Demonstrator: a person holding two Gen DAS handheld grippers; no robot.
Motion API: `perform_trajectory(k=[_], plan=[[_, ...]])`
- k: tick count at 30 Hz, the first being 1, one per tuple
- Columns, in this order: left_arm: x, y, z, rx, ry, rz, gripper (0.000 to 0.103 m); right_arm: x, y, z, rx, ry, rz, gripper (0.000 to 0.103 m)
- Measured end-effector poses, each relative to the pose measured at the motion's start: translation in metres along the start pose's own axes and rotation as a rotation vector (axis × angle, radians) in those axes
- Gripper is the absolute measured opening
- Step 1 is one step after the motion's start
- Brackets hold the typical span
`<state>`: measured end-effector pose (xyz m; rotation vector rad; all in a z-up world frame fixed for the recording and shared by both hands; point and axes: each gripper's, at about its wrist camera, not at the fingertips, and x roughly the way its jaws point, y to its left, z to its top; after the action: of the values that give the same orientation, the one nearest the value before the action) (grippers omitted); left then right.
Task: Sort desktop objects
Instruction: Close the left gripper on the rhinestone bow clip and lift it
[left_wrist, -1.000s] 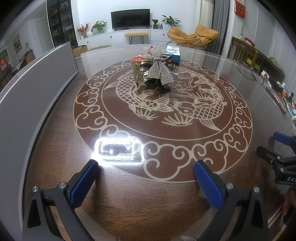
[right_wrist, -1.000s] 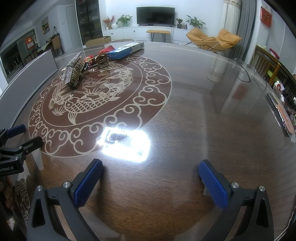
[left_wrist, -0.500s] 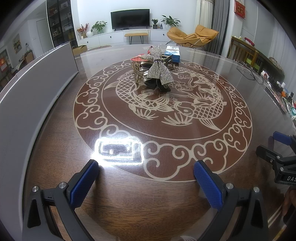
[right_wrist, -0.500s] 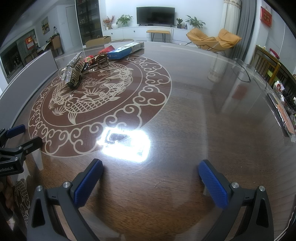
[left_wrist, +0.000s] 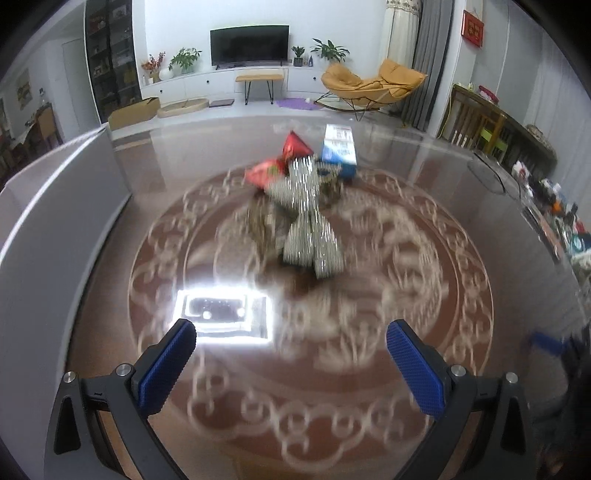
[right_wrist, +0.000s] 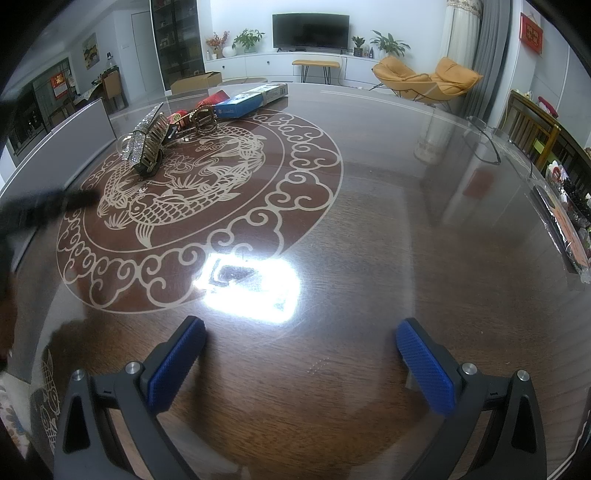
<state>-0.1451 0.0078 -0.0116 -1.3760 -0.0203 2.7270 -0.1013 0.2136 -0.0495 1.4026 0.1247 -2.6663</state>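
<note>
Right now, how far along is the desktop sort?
Done: nothing visibly sorted. The rhinestone bow clip, red packet, blue box and gold hair claw sit in one cluster on the table.
In hand: nothing. Left gripper and right gripper are both open and empty.
Left: every pick and placement.

No lettering can be read: print on the blue box at eleven o'clock and the red wall hanging is too small.
</note>
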Motion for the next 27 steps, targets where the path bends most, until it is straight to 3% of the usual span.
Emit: perform_trajectory(k=[5,9,13,17,20,21,23,24,27], plan=[[0.026,0.006,0.036,-0.009,0.014,0.055,0.103,0.000,0.000,0.000,0.000,0.000,-0.001,0.103],[0.046,0.013,0.060,-0.067,0.020,0.041,0.103,0.000,0.000,0.000,0.000,0.000,-0.001,0.103],[0.072,0.022,0.068,-0.114,0.044,0.063,0.103,0.000,0.000,0.000,0.000,0.000,-0.001,0.103],[0.102,0.022,0.074,-0.087,0.096,0.124,0.103,-0.001,0.000,-0.001,0.001,0.000,-0.001,0.103],[0.108,0.023,0.080,-0.090,0.083,0.111,0.102,0.000,0.000,0.000,0.001,0.000,-0.001,0.103],[0.108,0.024,0.080,-0.086,0.077,0.118,0.096,-0.001,0.000,0.000,0.001,0.000,-0.001,0.103],[0.102,0.023,0.081,-0.075,0.039,0.120,0.055,-0.001,0.000,-0.001,0.001,0.000,-0.001,0.103],[0.099,0.023,0.080,-0.077,0.035,0.119,0.049,0.000,0.000,0.000,0.001,0.000,-0.001,0.103],[0.092,0.028,0.073,-0.091,0.028,0.117,0.048,-0.001,0.000,0.000,0.001,0.000,-0.001,0.103]])
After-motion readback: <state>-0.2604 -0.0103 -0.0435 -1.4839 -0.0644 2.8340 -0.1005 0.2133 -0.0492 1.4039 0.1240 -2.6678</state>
